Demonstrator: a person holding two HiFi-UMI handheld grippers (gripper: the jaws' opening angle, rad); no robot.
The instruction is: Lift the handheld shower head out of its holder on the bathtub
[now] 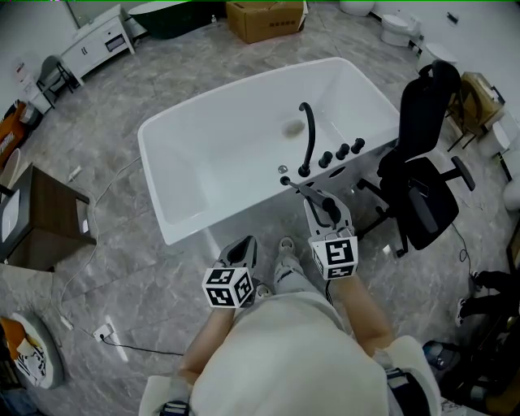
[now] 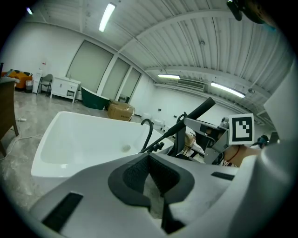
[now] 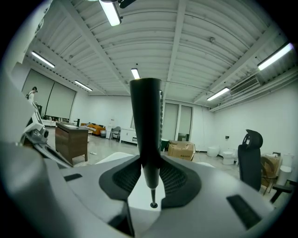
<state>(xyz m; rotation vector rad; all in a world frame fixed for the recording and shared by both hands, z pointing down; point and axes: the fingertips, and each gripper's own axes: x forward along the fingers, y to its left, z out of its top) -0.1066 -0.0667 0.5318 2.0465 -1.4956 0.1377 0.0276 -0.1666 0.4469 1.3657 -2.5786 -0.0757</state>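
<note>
A white bathtub (image 1: pixel 244 89) fills the middle of the head view, with a black curved faucet (image 1: pixel 309 134) and black knobs (image 1: pixel 341 152) on its near right rim. My right gripper (image 1: pixel 323 203) is shut on the black handheld shower head (image 1: pixel 302 190), held above the rim beside the knobs. In the right gripper view the shower head (image 3: pixel 146 121) stands upright between the pads of the gripper (image 3: pixel 150 179). My left gripper (image 1: pixel 242 248) hangs shut and empty over the floor, near the tub's front edge. From the left gripper (image 2: pixel 150 160) the slanted shower head (image 2: pixel 195 114) shows ahead.
A black office chair (image 1: pixel 422 179) stands right of the tub. A brown wooden desk (image 1: pixel 41 219) is at the left, a cardboard box (image 1: pixel 264 18) and a white cabinet (image 1: pixel 97 41) behind. A cable (image 1: pixel 106 325) lies on the grey floor.
</note>
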